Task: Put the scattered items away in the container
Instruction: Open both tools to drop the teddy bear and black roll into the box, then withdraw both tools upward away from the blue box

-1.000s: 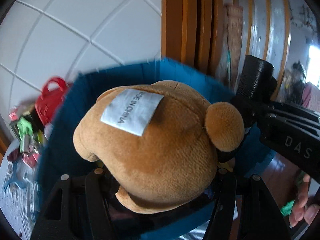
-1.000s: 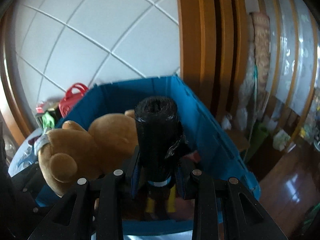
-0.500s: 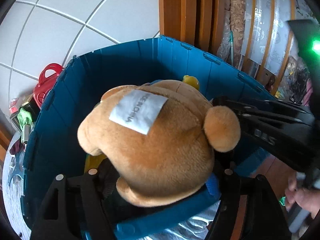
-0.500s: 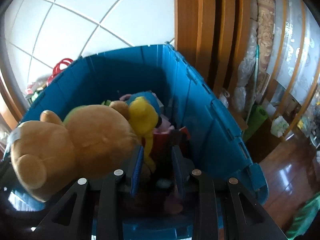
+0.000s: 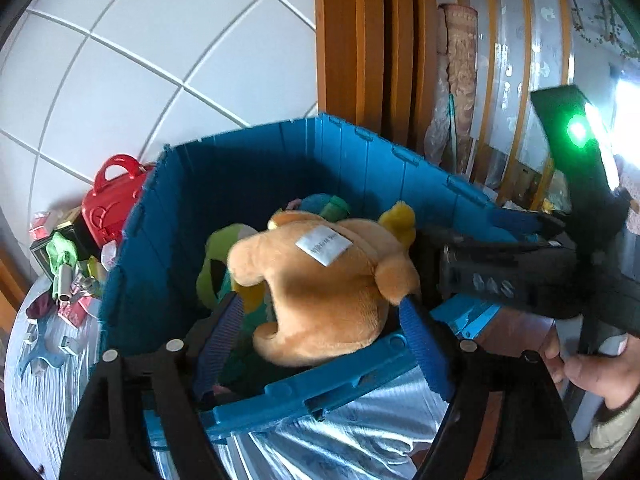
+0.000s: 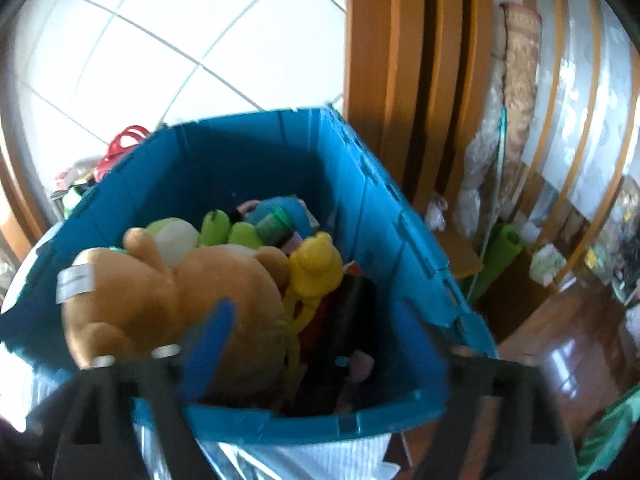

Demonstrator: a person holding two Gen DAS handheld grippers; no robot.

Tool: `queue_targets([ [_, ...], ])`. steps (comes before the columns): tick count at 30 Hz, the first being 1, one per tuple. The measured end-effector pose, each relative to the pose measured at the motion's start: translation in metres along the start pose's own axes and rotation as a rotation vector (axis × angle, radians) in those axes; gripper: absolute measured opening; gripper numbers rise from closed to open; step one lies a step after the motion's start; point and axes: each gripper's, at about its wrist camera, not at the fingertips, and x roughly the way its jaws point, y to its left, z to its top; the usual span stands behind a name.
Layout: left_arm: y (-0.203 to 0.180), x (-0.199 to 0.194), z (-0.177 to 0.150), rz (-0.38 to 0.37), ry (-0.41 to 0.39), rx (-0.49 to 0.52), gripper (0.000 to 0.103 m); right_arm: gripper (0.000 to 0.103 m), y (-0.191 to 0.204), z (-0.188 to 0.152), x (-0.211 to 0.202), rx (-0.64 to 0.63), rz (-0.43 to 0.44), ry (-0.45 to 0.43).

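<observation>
Left tool (image 5: 320, 312): pads spread, just opening, clear of brown bear (image 5: 320, 280).
Right tool (image 6: 316, 344): just sprung wide, empty.
Blue bin (image 5: 280, 396): bear inside.
Advice: lift both straight up, avoid rim.

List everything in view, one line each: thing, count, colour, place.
storage bin: one, blue, on the silver-covered table.
teddy bear: one, brown with a white tag, lying in the bin, between the left jaws but untouched.
yellow plush toy: one, yellow, in the bin beside the bear.
green plush toy: one, green, in the bin behind the bear.
toy case: one, red, left of the bin.
small clutter: several, mixed colours, on the table left of the bin.
left gripper: open, jaws just widened.
right gripper: open, empty, jaws just opened.
hand: one, gripping the right gripper's handle.
</observation>
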Motion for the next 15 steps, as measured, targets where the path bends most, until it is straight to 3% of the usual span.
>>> queue_targets([
  [1,0.003,-0.005,0.001,0.001,-0.014,-0.01,0.08,0.103,0.002,0.0,-0.007,-0.008,-0.01,-0.012],
  [5,0.015,-0.023,0.0,0.003,-0.048,-0.052,0.081,0.103,0.005,0.0,-0.034,-0.008,-0.025,-0.057],
  [7,0.021,-0.032,-0.002,0.017,-0.061,-0.059,0.089,0.103,0.006,-0.002,-0.047,0.003,-0.034,-0.075],
  [10,0.029,-0.046,-0.007,0.04,-0.089,-0.06,0.1,0.103,0.009,-0.006,-0.056,0.016,-0.03,-0.063],
  [15,0.046,-0.067,-0.016,0.053,-0.093,-0.062,0.102,0.103,0.028,-0.02,-0.072,0.015,-0.014,-0.021],
])
